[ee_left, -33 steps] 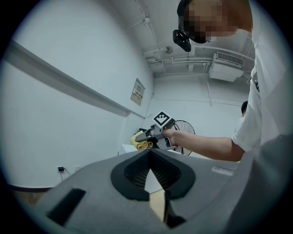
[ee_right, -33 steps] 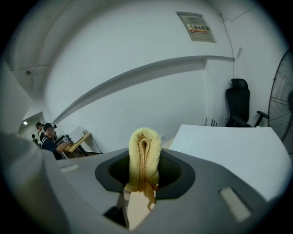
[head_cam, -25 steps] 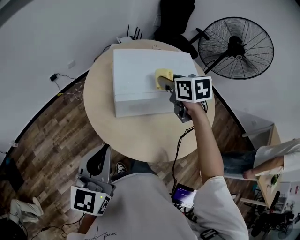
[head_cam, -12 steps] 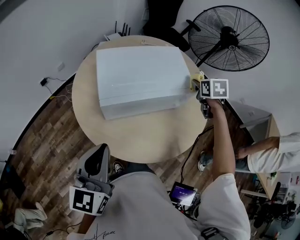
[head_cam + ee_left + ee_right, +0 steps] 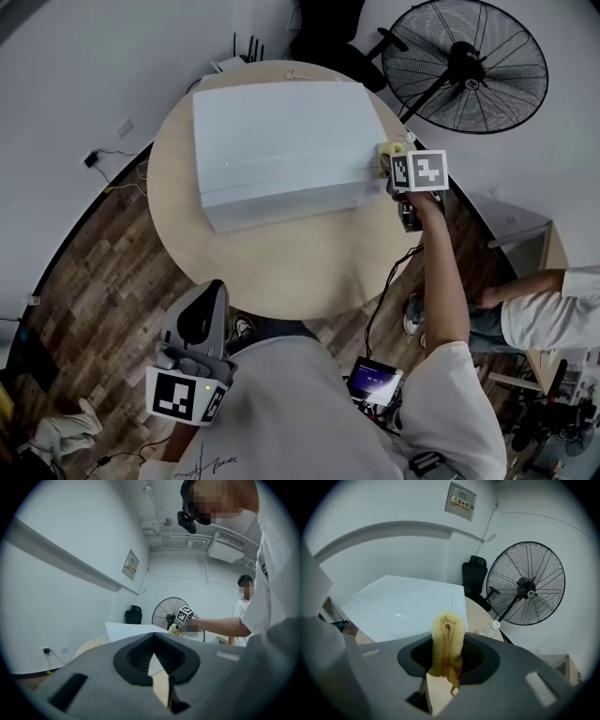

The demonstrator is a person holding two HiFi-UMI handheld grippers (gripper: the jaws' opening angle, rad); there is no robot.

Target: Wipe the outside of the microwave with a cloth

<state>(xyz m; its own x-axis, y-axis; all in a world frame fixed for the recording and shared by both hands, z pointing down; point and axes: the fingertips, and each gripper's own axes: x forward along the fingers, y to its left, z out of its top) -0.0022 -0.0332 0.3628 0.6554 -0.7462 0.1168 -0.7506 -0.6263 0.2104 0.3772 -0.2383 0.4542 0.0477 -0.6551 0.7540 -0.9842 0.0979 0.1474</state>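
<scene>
The white microwave [image 5: 281, 141] stands on a round wooden table [image 5: 281, 272]. Its top also shows in the right gripper view as the microwave [image 5: 408, 604]. My right gripper [image 5: 394, 164] is at the microwave's right side, near the front right corner, and is shut on a folded yellow cloth [image 5: 388, 156]. That cloth [image 5: 448, 639] stands upright between the right gripper's [image 5: 447, 660] jaws. My left gripper [image 5: 200, 317] hangs low by the person's body, off the table's near edge. In its own view the left gripper [image 5: 154, 667] holds nothing and its jaws meet.
A large black floor fan [image 5: 466, 66] stands right of the table. A black chair [image 5: 473, 576] is behind it. A plastic bottle [image 5: 490, 629] lies on the table past the microwave. A second person [image 5: 548, 314] is at the right. Cables run over the wooden floor [image 5: 112, 272].
My right gripper carried the cloth from the microwave's top across to its right side, where it has stayed for the last half second. The left gripper stayed low.
</scene>
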